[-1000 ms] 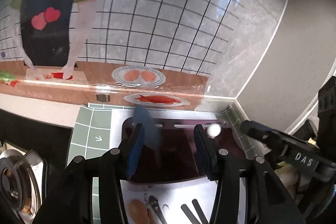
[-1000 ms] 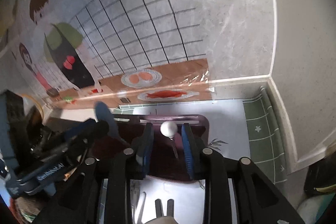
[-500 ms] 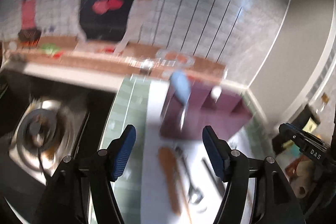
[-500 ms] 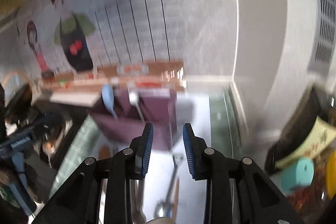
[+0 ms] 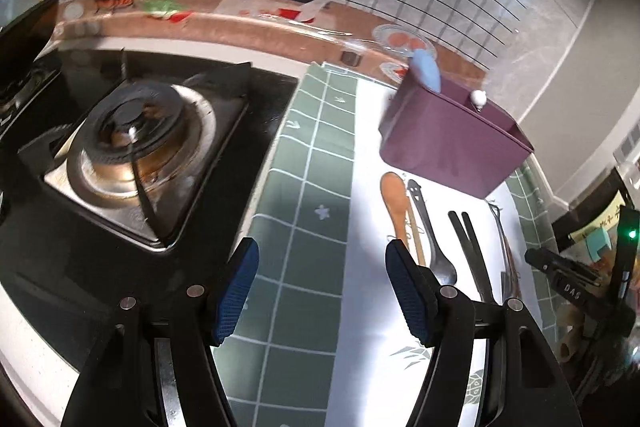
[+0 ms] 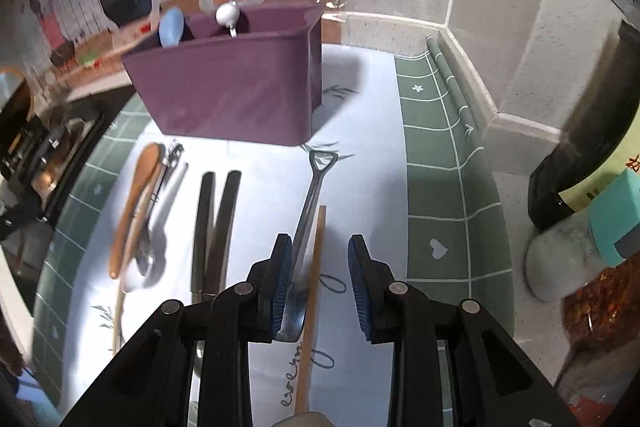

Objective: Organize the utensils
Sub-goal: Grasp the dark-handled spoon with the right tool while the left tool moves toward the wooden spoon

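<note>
We're hovering both tongs empty over the counter (image 6: 448,147): left tongs (image 5: 320,291) spread wide, right tongs (image 6: 320,283) parted, straddling the shovel-handled spoon (image 6: 310,211). Remaining utensils are lying before the purple caddy (image 6: 228,95).

The purple holder (image 6: 224,83) hides the lower ends of the blue spoon (image 6: 171,27) and the white-knobbed one (image 6: 227,14) standing in it. The wooden stick's (image 6: 312,291) near end runs off the frame. The wooden spoon (image 6: 134,203) pile is smeared with blur.
</note>
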The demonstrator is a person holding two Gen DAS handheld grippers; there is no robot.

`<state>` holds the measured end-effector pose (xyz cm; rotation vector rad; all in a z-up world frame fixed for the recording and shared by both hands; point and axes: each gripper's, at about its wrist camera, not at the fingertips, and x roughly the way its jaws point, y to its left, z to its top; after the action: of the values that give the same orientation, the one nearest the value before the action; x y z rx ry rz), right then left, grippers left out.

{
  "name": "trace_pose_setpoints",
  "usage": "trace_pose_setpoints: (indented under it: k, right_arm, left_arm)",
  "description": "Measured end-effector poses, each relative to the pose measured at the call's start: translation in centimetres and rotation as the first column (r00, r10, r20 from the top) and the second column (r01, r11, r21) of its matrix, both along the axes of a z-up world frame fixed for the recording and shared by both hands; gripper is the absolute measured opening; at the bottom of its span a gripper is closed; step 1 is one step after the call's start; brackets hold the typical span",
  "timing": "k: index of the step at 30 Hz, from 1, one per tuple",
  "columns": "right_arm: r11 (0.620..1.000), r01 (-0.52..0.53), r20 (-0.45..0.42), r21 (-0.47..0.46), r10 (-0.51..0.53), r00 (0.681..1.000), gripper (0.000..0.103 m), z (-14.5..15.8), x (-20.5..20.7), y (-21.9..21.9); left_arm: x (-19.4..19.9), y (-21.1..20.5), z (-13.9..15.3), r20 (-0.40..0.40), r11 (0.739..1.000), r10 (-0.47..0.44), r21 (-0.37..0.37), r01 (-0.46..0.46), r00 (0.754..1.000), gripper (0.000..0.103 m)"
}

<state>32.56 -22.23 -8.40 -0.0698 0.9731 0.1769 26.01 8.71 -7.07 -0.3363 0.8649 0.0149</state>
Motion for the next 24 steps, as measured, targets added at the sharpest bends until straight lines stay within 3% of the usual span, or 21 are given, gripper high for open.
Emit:
trace_pose_setpoints:
  k: [3, 12, 15, 21, 24]
  right_arm:
    - [0.999, -0.030, -0.003, 0.020, 0.030, 1.000, 0.028, 0.0, 0.0, 0.9]
    - [0.966, -0.245, -0.027, 0.083, 0.248, 0.968, 0.028, -0.5, -0.2, 7.0]
    - [0.974, -0.219, -0.040, 0.061, 0.221, 0.974, 0.027, -1.3, 0.5, 7.2]
    - [0.981, -0.141, -0.075, 0.130, 0.152, 0.986, 0.021, -2.6, 2.1, 5.9]
    - [0.986, -0.123, -0.077, 0.116, 0.133, 0.988, 0.019, -2.9, 2.7, 5.8]
  left_arm:
    - [0.0, 0.4, -0.4, -0.009, 1.000, 0.001, 0.002, -0.001, 1.000, 0.066]
    - [0.0, 0.4, -0.8, -0.034, 0.999, -0.027, 0.018, 0.028, 0.999, 0.066]
    - [-0.2, 0.7, -0.8, -0.037, 0.999, -0.032, 0.018, 0.032, 0.999, 0.066]
    - [-0.3, 1.3, -1.0, -0.048, 0.999, -0.033, -0.001, 0.033, 0.998, 0.066]
    - [-0.2, 1.2, -1.0, -0.047, 0.999, -0.034, -0.001, 0.034, 0.998, 0.066]
